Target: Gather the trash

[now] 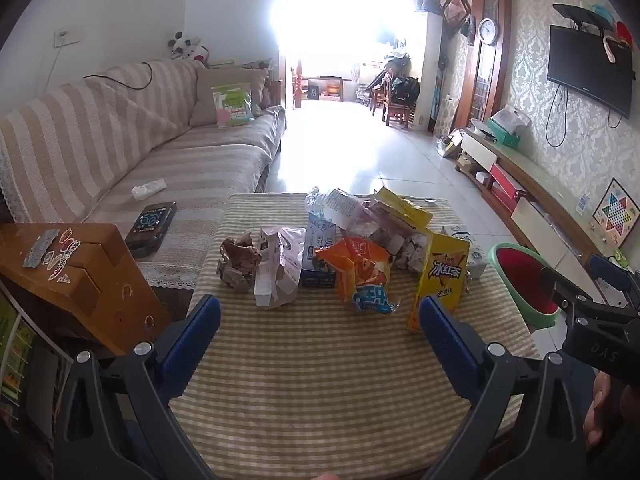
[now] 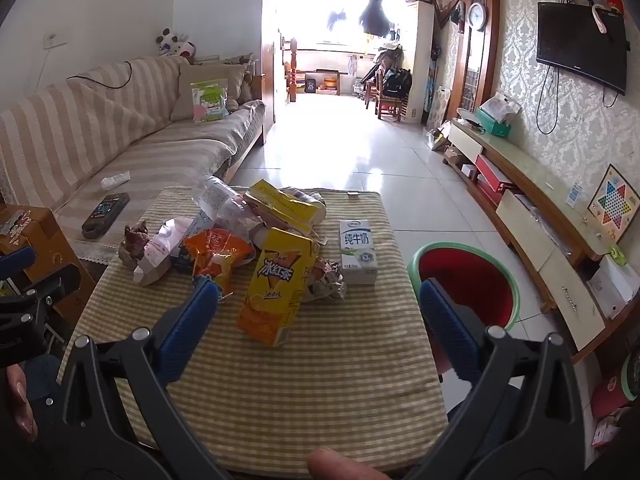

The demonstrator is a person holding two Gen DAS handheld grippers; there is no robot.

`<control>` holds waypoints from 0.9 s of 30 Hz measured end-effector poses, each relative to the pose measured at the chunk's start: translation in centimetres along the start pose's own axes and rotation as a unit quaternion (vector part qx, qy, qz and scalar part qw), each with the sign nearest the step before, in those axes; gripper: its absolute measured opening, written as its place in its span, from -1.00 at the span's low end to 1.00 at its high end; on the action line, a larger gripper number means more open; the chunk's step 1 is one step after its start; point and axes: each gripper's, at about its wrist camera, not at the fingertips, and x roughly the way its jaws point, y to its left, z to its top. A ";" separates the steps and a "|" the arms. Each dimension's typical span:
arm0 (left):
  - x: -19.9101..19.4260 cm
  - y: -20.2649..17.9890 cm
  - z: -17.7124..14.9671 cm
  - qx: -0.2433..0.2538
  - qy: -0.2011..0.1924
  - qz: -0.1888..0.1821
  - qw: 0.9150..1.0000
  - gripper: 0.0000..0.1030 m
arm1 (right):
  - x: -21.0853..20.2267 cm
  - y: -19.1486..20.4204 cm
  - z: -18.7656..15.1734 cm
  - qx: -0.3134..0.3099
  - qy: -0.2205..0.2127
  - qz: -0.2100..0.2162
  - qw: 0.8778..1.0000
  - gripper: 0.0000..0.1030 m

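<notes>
Both grippers hanging wide apart, nothing held: left gripper (image 1: 320,316), right gripper (image 2: 318,300). Trash pile sitting mid-desk (image 2: 280,380). Yellow tea carton (image 2: 276,284) is standing nearest, long axis upright, leaning slightly, print facing the cameras. Best bet: clamping across its narrow sides, then carrying it to the red bin (image 2: 466,280) on the floor beside the desk.

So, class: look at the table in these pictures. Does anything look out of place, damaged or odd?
Yes. Crumpled wrappers and crushed cartons are heaped on the striped table, the yellow iced tea carton leans dented, and only the milk carton stands upright and apart. The red bin beside the table shows no trash inside.
</notes>
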 end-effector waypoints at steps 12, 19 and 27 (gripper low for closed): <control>-0.8 -0.8 0.2 0.004 0.000 0.005 1.000 0.85 | -0.1 0.3 0.2 -0.008 -0.001 0.004 1.000 0.93; -0.7 -1.0 0.5 0.008 0.001 0.002 1.000 0.85 | -0.1 0.3 0.1 -0.006 0.000 0.002 1.000 0.93; -0.7 -1.0 0.4 0.007 0.000 0.002 1.000 0.85 | 0.0 0.4 0.0 -0.008 0.001 0.001 1.000 0.93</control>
